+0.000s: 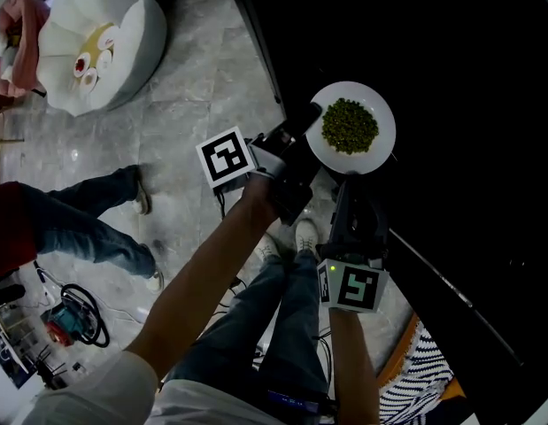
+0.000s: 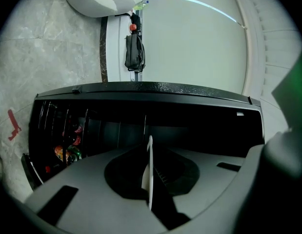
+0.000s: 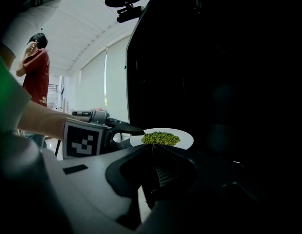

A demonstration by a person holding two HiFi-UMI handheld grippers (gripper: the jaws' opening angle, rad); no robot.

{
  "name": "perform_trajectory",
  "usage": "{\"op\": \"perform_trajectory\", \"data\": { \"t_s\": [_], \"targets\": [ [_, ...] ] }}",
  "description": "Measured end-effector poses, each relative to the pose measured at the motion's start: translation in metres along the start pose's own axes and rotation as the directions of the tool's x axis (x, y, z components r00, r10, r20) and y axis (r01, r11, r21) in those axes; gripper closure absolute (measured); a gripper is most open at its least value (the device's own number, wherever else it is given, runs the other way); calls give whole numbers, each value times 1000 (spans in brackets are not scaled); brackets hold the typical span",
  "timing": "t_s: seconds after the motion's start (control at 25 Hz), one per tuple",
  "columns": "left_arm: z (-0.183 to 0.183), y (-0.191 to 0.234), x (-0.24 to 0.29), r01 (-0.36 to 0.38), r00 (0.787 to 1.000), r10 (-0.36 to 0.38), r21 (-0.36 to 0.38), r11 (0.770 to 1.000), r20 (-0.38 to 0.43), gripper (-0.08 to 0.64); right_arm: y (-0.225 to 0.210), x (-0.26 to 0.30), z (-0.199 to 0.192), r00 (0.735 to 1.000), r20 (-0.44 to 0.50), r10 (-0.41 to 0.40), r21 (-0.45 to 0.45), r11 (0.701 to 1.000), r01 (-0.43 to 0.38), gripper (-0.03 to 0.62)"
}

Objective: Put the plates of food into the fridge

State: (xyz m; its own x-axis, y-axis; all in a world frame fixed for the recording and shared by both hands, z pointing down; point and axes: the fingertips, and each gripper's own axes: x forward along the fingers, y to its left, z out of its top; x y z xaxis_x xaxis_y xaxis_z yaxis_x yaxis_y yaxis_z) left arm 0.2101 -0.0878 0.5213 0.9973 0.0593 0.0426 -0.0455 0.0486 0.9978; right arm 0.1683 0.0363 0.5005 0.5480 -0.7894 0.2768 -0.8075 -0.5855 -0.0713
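Your left arm (image 1: 194, 299) leads to the left gripper (image 1: 311, 115), which is clamped on the left rim of the white plate (image 1: 344, 163) carrying green food (image 1: 349, 125). Just below the plate, your right gripper (image 1: 351, 189) has its jaws pressed together, holding nothing. Right of the plate stands the black fridge (image 1: 459, 104).

Black fridge (image 1: 451, 104) close beyond plate (image 1: 349, 94), open floor (image 1: 203, 69) at left, person's legs (image 1: 88, 228) and white beanbag (image 1: 105, 34) there
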Motion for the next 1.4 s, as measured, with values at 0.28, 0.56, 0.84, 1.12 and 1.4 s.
{"op": "perform_trajectory", "data": {
  "t_s": [0.28,0.56,0.84,1.12,1.4],
  "targets": [
    [-3,3,9,-3,1000,3,0,1000,-6,541,4,4,-2,1000,5,19,4,1000,-19,581],
    [-9,5,15,-8,1000,8,6,1000,-15,541,5,5,-2,999,10,38,13,999,-38,581],
    [-10,3,18,-1,1000,1,-14,1000,-22,541,19,13,1,996,21,92,39,995,-92,582],
    [-18,3,30,2,998,-2,-2,1000,-55,541,17,17,-6,992,3,123,20,992,-123,583],
    [-19,5,33,4,996,-4,-5,1000,-84,541,14,26,-5,991,2,132,1,991,-132,583]
  ]
}}
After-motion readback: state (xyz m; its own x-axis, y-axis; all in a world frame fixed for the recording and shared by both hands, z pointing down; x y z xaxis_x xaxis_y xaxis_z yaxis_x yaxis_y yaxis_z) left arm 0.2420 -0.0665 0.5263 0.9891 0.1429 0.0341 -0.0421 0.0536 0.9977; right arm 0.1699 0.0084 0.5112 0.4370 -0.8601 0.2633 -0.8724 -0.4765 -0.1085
